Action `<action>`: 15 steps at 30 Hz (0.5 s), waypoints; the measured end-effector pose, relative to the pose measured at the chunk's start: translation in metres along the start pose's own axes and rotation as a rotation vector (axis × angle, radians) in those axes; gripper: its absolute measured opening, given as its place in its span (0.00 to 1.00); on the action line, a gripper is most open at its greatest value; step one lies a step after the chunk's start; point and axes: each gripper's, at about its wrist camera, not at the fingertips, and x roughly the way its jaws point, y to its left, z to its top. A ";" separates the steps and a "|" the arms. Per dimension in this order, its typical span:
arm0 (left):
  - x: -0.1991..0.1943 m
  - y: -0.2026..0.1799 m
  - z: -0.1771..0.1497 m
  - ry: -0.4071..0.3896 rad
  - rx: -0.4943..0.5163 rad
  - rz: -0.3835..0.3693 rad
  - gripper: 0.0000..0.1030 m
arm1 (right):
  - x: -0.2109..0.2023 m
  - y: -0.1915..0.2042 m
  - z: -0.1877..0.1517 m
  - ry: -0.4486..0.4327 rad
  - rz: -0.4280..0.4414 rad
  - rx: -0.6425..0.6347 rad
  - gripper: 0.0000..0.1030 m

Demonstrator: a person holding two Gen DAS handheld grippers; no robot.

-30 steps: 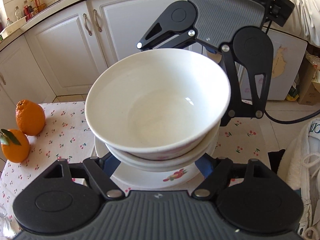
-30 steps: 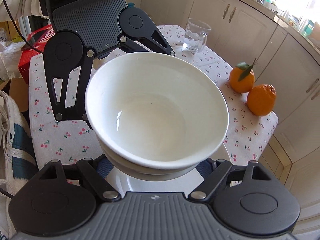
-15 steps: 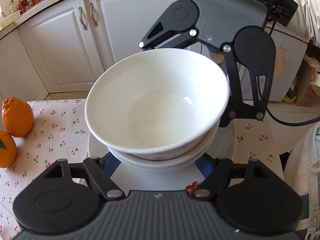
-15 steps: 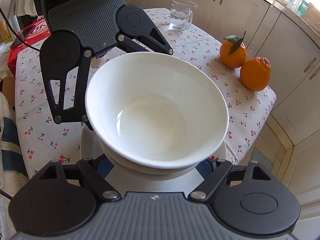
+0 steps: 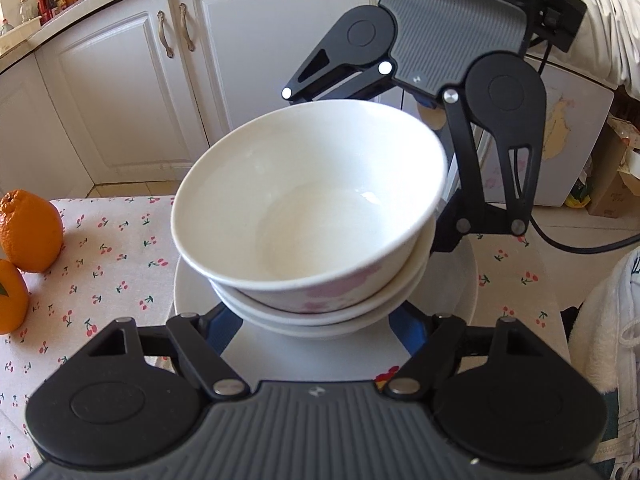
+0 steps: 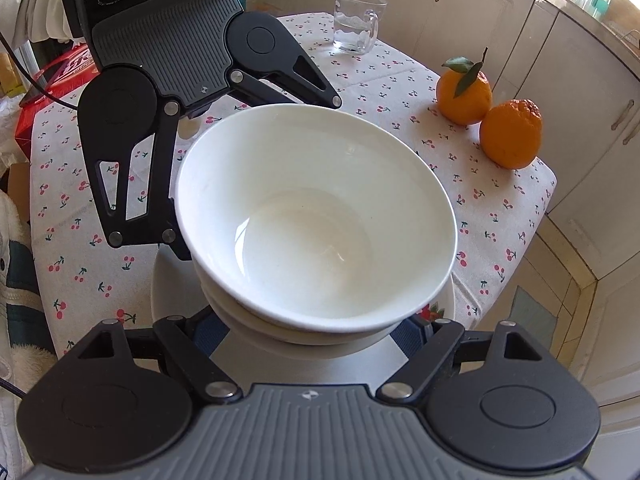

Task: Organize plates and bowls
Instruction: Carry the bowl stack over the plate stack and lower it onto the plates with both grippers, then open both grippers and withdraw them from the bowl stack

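Gripping from opposite sides, the left gripper (image 5: 318, 322) and the right gripper (image 6: 308, 328) each hold their blue fingers (image 5: 224, 330) spread wide around the stack of bowls (image 5: 316, 220), one finger on either flank of the lower bowl. Whether the pads actually press the ceramic I cannot tell, since the bowls hide the fingertips in both views.

The stack is the landmark. It is two white bowls nested, the upper one deep and empty, with faint pink flowers on its outer wall. Under the stack lies a white plate (image 5: 466, 280) with a red fruit print at its rim, seen below the bowls in both views. Whether the plate rests on the table or hangs just above it I cannot tell.

Beyond the stack in the left wrist view stands the right gripper's body, its black linkage reaching down behind the bowls. Left of the stack there, two oranges (image 5: 30, 232) sit close together on the cherry-print tablecloth (image 5: 108, 248), and white cabinet doors (image 5: 120, 92) stand behind it.

In the right wrist view the same oranges lie to the right of the stack, touching each other, one with a green leaf. Far behind the stack stands a glass mug (image 6: 356, 22) with water in it.
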 end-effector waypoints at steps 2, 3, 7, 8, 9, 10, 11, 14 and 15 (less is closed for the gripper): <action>-0.001 -0.003 0.000 0.000 0.012 0.012 0.78 | 0.001 -0.003 -0.001 -0.003 0.009 0.022 0.85; -0.001 -0.004 0.000 0.000 0.015 0.018 0.78 | 0.001 -0.004 -0.002 -0.009 0.013 0.026 0.85; -0.004 -0.009 -0.002 -0.007 0.018 0.046 0.80 | 0.001 -0.004 -0.001 -0.015 0.007 0.031 0.86; -0.006 -0.010 -0.002 -0.015 0.015 0.057 0.82 | 0.000 -0.003 -0.001 -0.016 0.005 0.035 0.87; -0.009 -0.011 -0.004 -0.025 0.010 0.069 0.85 | -0.001 -0.003 -0.001 -0.019 0.004 0.038 0.89; -0.012 -0.013 -0.005 -0.033 0.004 0.084 0.86 | -0.002 -0.001 -0.002 -0.024 0.000 0.043 0.92; -0.016 -0.014 -0.007 -0.043 -0.004 0.104 0.90 | -0.004 0.001 -0.002 -0.029 -0.007 0.046 0.93; -0.032 -0.020 -0.014 -0.077 -0.046 0.164 0.93 | -0.014 0.006 -0.006 -0.060 -0.027 0.081 0.97; -0.037 -0.022 -0.016 -0.086 -0.059 0.184 0.93 | -0.018 0.007 -0.007 -0.075 -0.035 0.106 0.97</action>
